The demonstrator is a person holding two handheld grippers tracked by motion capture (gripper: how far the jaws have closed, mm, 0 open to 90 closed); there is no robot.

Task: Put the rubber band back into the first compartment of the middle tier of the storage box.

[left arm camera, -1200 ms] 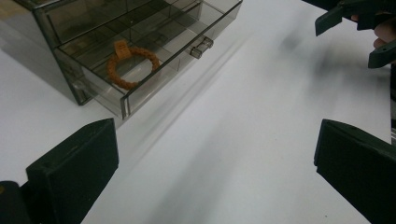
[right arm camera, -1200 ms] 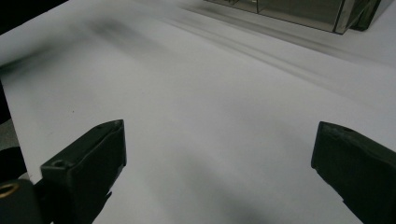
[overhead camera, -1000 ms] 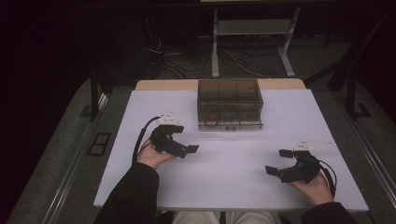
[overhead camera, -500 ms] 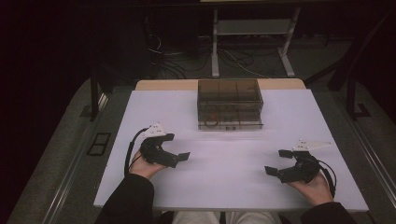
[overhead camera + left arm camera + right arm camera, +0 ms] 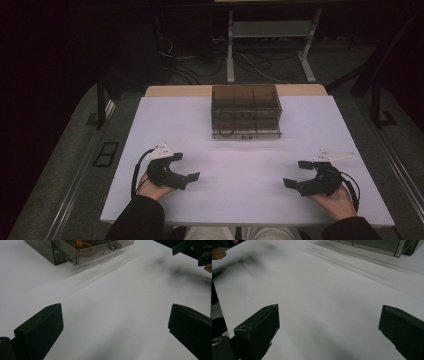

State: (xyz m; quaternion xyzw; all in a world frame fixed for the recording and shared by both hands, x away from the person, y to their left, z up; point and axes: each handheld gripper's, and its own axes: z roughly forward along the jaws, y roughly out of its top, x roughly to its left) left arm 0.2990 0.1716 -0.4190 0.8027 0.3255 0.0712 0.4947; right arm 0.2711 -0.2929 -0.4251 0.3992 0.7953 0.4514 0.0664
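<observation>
Both grippers are resting low on the white table (image 5: 240, 175), near its front edge and well apart from each other. The left gripper (image 5: 186, 167) is sitting at 7 o'clock with its jaws spread wide and gripping nothing; the right gripper (image 5: 298, 174) is sitting at 5 o'clock, likewise released and empty. Each hand is cradling its tool from below, jaws pointing inward toward the table's middle. Farther out, at 12 o'clock, the smoky transparent plastic drawer box (image 5: 245, 111) is standing near the far edge, holding orange rings (image 5: 80, 243) inside. Judgement: handling is not yet showing; reaching, gripping and opening a drawer are all remaining.
</observation>
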